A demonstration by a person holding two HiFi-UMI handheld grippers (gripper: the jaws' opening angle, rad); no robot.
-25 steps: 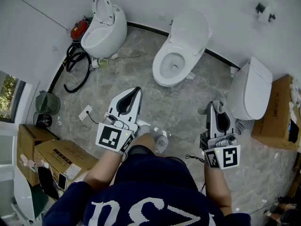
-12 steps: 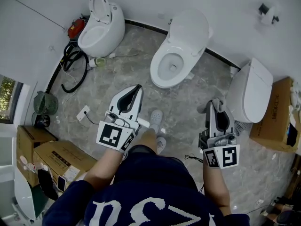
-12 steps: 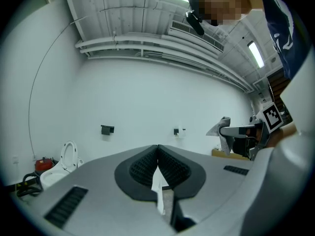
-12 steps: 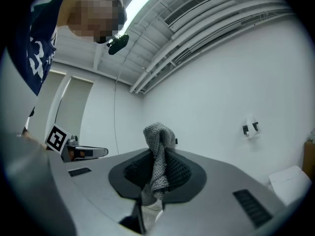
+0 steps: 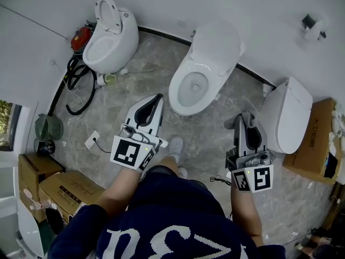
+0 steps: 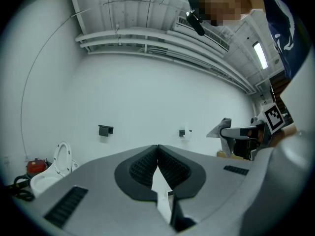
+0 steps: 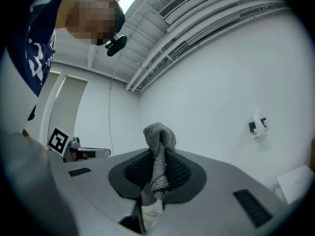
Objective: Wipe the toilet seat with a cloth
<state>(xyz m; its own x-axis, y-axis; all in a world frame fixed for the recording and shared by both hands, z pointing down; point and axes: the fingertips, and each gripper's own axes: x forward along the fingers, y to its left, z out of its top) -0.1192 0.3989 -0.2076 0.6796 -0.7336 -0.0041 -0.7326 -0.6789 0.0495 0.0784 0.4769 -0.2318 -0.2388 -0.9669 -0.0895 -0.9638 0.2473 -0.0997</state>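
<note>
Approach stage, no wiping yet. Pinching the grey cloth [image 5: 241, 121] in right gripper [image 5: 247, 124], off right of middle toilet [image 5: 215, 45], with left gripper [image 5: 153, 104] clenched empty by its front. Next, probably: lower cloth onto toilet seat [image 5: 182, 93].

Open toilet [image 5: 204, 63] upper centre; left gripper [image 5: 157, 98] lower left of it; right gripper [image 5: 243, 118], grey cloth [image 5: 237, 123] at tip, right centre.

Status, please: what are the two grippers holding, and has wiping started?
Left gripper shut, empty. Right gripper shut on grey cloth. Toilet seat ahead, not yet touched. No obstacle seen.
</note>
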